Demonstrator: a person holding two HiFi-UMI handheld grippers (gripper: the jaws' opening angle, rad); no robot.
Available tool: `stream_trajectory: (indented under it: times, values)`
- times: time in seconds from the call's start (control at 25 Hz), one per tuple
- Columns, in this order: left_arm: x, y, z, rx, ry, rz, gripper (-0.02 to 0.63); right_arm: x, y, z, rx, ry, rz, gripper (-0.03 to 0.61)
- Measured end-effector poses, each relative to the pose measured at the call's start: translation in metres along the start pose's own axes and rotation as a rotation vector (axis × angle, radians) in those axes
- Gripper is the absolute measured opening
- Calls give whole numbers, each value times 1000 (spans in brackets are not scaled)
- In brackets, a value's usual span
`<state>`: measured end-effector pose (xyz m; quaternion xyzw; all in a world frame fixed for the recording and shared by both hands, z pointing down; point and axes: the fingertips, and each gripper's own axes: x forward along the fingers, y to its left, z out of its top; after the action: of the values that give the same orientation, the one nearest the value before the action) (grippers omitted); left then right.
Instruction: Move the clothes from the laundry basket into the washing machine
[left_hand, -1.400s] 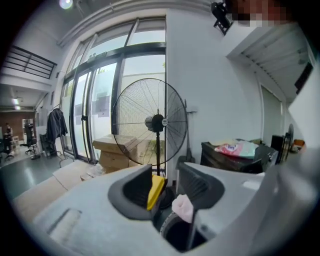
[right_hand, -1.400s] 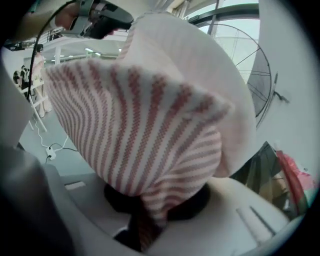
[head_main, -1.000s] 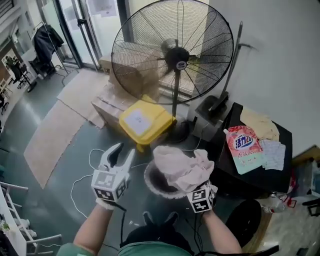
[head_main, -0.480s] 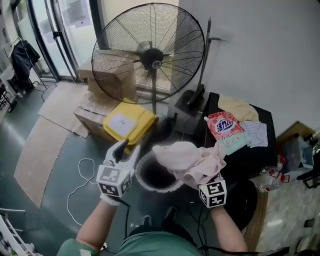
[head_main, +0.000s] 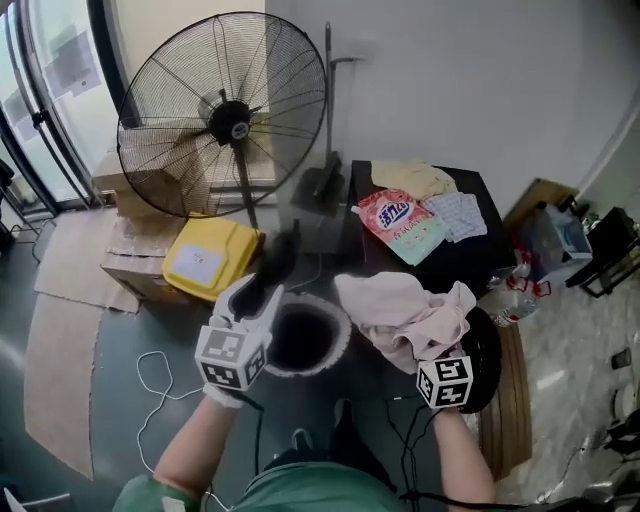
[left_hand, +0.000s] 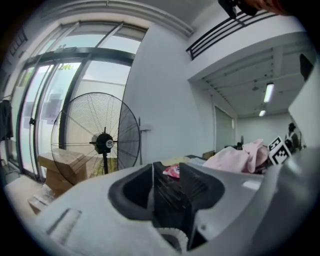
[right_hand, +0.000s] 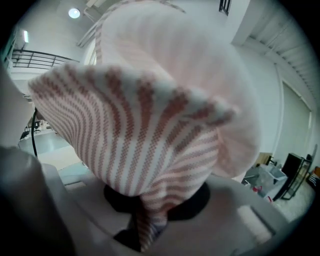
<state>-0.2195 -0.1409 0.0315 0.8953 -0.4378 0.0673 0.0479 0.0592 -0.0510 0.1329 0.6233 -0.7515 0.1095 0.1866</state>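
Observation:
A pink striped cloth (head_main: 395, 312) hangs bunched from my right gripper (head_main: 432, 354), which is shut on it; the fingertips are hidden under the fabric. In the right gripper view the cloth (right_hand: 150, 125) fills most of the picture and runs down between the jaws. The round dark laundry basket (head_main: 337, 318) with a white rim stands on the floor left of the cloth, its inside looking dark. My left gripper (head_main: 252, 298) hovers at the basket's left rim, open with nothing between its fingers. The left gripper view shows its dark jaws (left_hand: 167, 195) apart and the cloth (left_hand: 235, 157) at the right.
A black cabinet (head_main: 478, 262) behind the cloth carries a detergent pouch (head_main: 395, 220), a yellowish cloth (head_main: 415, 180) and a blister sheet (head_main: 455, 215). A large floor fan (head_main: 225, 110), a yellow box (head_main: 205, 260) and cardboard boxes (head_main: 130, 185) stand to the left. A dark round object (head_main: 487, 345) lies under my right hand.
My right gripper has carried the pink cloth up and to the right, off the basket, whose opening now shows. The left gripper moved along to the basket's left rim, still open.

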Motion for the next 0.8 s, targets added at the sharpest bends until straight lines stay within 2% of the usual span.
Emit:
stream_trajectory:
  times: [0.16, 0.48, 0.64, 0.8]
  values:
    - [14, -28, 2, 19, -7, -86, 169, -38, -30, -23, 72, 9, -122, 94]
    - [33, -64, 3, 32, -5, -152, 169, -109, -99, -79, 164, 49, -320, 92]
    - [50, -92, -3, 43, 18, -179, 169, -119, -127, -107, 175, 83, -351, 94]
    - [70, -118, -11, 47, 42, -169, 167, -112, -154, -142, 188, 126, -333, 94]
